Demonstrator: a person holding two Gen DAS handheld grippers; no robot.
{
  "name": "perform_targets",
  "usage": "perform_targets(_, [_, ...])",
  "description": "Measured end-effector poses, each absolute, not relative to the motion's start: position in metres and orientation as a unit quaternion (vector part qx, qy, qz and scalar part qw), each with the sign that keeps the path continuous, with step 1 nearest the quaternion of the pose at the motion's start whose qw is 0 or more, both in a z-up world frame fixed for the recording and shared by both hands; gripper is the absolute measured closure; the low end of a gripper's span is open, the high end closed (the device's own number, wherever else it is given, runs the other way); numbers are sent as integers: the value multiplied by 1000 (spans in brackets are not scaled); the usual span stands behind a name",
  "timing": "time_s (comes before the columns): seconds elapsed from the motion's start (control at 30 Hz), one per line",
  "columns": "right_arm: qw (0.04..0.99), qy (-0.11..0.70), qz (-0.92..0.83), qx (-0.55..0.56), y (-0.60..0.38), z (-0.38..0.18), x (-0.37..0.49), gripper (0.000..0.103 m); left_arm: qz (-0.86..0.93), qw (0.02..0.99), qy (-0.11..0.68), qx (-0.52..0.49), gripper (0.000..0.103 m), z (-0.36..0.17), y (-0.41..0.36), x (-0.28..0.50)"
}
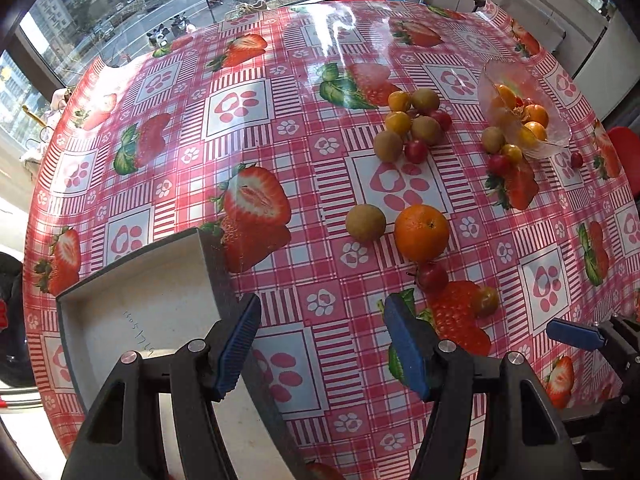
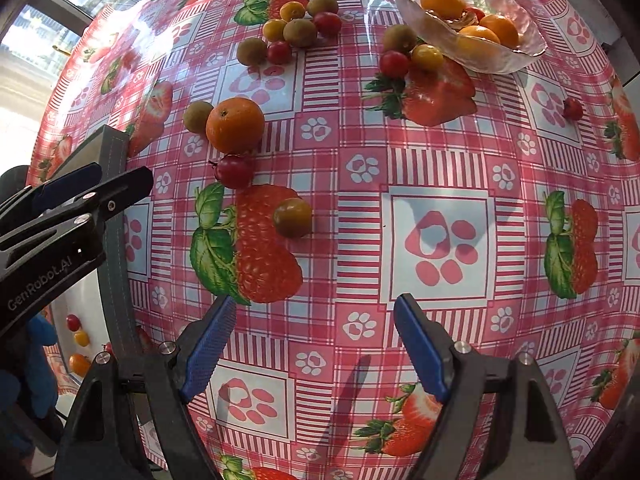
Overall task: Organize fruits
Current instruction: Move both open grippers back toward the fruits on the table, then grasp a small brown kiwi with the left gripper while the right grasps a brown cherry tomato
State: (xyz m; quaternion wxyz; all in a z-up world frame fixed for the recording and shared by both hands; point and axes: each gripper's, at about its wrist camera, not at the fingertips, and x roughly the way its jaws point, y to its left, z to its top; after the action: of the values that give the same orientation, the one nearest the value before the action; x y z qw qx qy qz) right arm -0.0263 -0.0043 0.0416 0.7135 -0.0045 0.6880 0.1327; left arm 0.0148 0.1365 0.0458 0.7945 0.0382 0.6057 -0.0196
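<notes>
In the left wrist view, a grey tray (image 1: pixel 132 312) sits at lower left, its corner just beside the left gripper (image 1: pixel 320 344), whose blue-padded fingers are spread with nothing between them. Toward the centre right lies an orange (image 1: pixel 421 233), a brown longan (image 1: pixel 365 223) just left of it. At upper right a glass bowl (image 1: pixel 556 136) holds small oranges. The right gripper (image 2: pixel 314 344) is likewise spread wide over the strawberry-print tablecloth (image 2: pixel 440 160).

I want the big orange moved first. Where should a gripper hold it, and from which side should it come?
Grip the orange across its widest middle, coming from above. It is round, so any lower or higher hold may slip. A brown fruit touches one side and a red fruit sits close in front, so a side approach looks crowded.
</notes>
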Motion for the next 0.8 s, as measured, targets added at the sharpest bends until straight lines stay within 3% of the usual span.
perform_targets(0.57, [740,651,165,-43,23,26,2,23,-15,796,604,34,38,11,121,61])
perform_targets(0.63, [744,645,168,-49,27,28,6,30,-15,799,601,33,38,11,120,65])
perform_targets(0.73, [748,637,174,-61,34,29,11,51,-12,799,600,33,38,10,120,67])
perform_targets(0.8, [746,638,183,-59,36,29,15,75,-16,799,600,27,43,11,120,67])
